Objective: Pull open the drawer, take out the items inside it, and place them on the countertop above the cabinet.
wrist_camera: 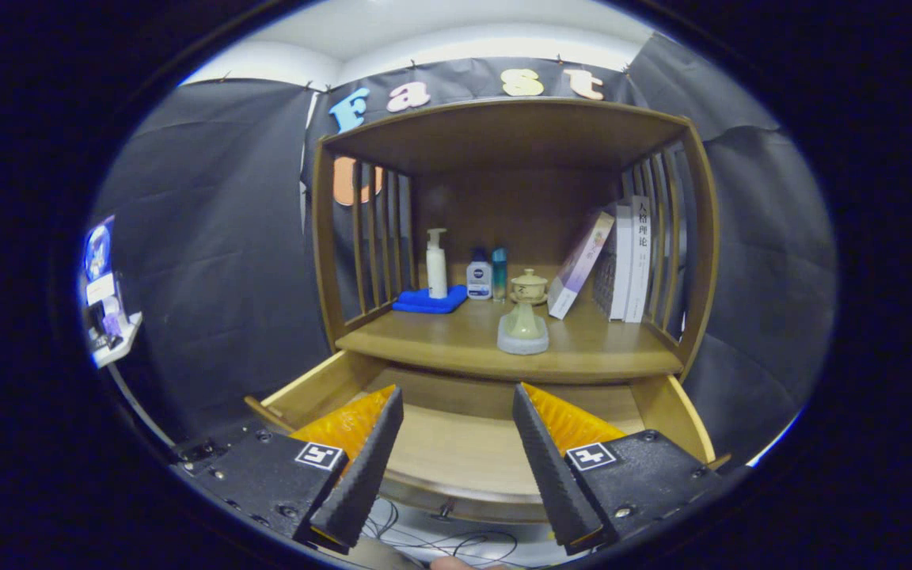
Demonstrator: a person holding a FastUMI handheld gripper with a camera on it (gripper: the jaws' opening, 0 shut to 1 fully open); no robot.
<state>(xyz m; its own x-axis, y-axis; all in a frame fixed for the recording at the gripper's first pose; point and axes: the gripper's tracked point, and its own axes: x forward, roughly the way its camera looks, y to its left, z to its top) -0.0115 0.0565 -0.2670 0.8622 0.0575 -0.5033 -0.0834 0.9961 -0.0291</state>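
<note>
Gripper point(456, 412) spread wide, nothing betw. fingers, hovering over the pulled-out light wooden drawer point(456, 443), whose visible floor is bare. Beyond, on the brown wooden countertop point(440, 340) of the cabinet: pale green ceramic flask on a round grey base point(523, 328) near front edge; behind it a small lidded cream pot point(529, 286), white pump bottle point(436, 264) on folded blue cloth point(428, 301), small blue-capped jar point(479, 277), slim teal bottle point(499, 273), leaning books point(622, 261) at the far side.

- Black cloth wall point(210, 261) hangs creased behind and beside everything.
- White ceiling point(424, 36) shows above the cloth.
- A wooden cabinet point(503, 134) with slatted sides stands against it.
</note>
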